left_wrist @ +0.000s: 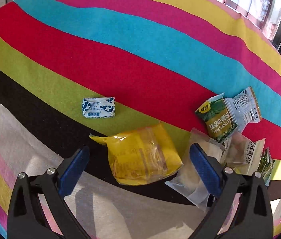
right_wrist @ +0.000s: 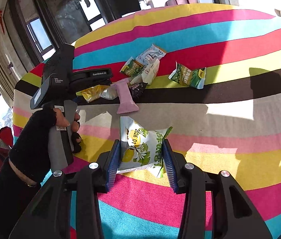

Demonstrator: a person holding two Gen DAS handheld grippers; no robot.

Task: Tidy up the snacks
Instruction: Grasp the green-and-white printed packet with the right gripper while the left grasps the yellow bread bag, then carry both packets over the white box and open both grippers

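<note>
on a table draped in a boldly striped multicoloured cloth [left_wrist: 140, 45], the left gripper [left_wrist: 139, 159] stands wide open around a crinkled yellow plastic snack packet [left_wrist: 142, 155], its blue pads clear of the wrapper on both sides. a small blue-and-white patterned packet [left_wrist: 98, 107] lies apart on the green stripe, while a green garlic-pea packet [left_wrist: 218, 119] tops a loose heap of pale wrappers at the right finger. in the right wrist view, the right gripper [right_wrist: 141, 155] is partly closed, its blue pads pressed against a white packet printed with yellow fruit and green leaves [right_wrist: 140, 147]. beyond lie a flat pink sachet [right_wrist: 125, 97] and a second green pea packet [right_wrist: 188, 75], near a black-sleeved hand [right_wrist: 68, 123].
</note>
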